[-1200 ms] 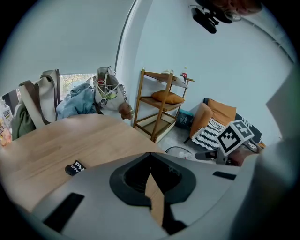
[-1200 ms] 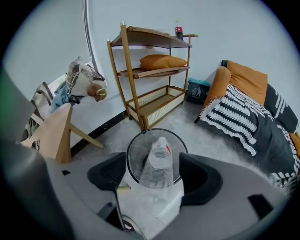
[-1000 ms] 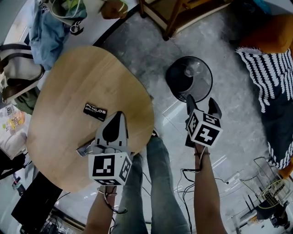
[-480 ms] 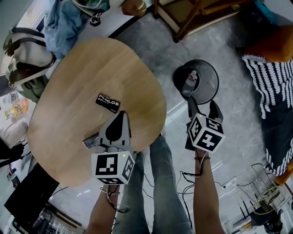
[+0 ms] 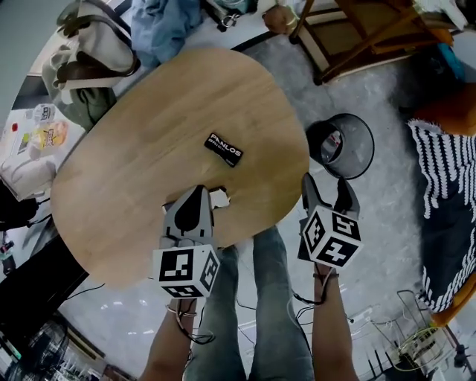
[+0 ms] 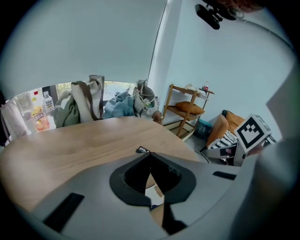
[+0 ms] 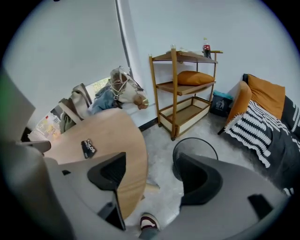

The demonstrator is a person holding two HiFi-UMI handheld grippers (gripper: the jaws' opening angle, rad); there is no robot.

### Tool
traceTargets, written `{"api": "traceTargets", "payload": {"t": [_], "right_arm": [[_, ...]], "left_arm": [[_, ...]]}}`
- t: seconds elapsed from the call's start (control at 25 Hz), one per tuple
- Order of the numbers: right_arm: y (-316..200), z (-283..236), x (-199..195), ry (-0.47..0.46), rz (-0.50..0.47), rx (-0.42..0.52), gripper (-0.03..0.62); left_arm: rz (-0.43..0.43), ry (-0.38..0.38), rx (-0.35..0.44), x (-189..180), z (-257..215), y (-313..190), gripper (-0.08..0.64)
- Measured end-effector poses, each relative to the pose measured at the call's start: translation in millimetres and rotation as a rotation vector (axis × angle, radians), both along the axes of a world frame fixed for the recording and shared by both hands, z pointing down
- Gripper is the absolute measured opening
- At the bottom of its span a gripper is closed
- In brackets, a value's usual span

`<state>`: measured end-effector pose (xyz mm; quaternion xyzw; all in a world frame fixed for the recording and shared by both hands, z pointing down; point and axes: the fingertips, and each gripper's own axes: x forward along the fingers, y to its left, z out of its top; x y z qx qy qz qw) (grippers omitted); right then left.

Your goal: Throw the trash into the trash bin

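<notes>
Fingers (image 6: 129, 180) of the left gripper (image 6: 149, 154) were closed, tips meeting, with nothing seen pinched at the tips. Through the slit behind them a white scrap (image 6: 153, 194) showed, lying on the wooden table (image 5: 149, 149). From the head view the scrap sat just beside those tips at 3 o'clock. Whether it touched them could not be told. A black packet (image 5: 224, 149) lay well apart at 1 o'clock, flat on the wood.

The right gripper (image 7: 152, 164) held its jaws wide apart with nothing between them. Only grey floor and a shoe (image 7: 149, 220) showed through the gap. It hung off the table, just past the rim, and the trash bin (image 5: 361, 145) stood on the floor at 1 o'clock, near but apart, with something pale inside it.

Bags (image 5: 89, 45) and a blue cloth (image 5: 167, 22) crowded the table's far edge at 11 o'clock, and snack packets (image 5: 44, 134) lay off its rim at 9 o'clock. A wooden shelf (image 7: 185, 89) stood beyond the bin at 12 o'clock, and a striped blanket (image 5: 439, 171) lay at 3 o'clock. The floor between rim and bin lay open.

Both forearms came up from 6 o'clock on either side of the person's jeans (image 5: 253, 320), with the grippers pointing to 12 o'clock and their marker cubes facing up.
</notes>
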<state>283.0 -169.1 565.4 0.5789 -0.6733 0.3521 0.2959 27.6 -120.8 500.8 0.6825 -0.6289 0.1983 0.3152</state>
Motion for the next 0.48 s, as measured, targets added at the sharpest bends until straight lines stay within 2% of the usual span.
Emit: {"api": "traceTargets", "payload": {"t": [0.48], "right_arm": [[30.8, -19.6, -127.2, 0.006, -0.312, 0.026, 0.360]], "left_arm": [[-0.202, -0.011, 0.019, -93.3, -13.4, 69.5, 0.018]]}}
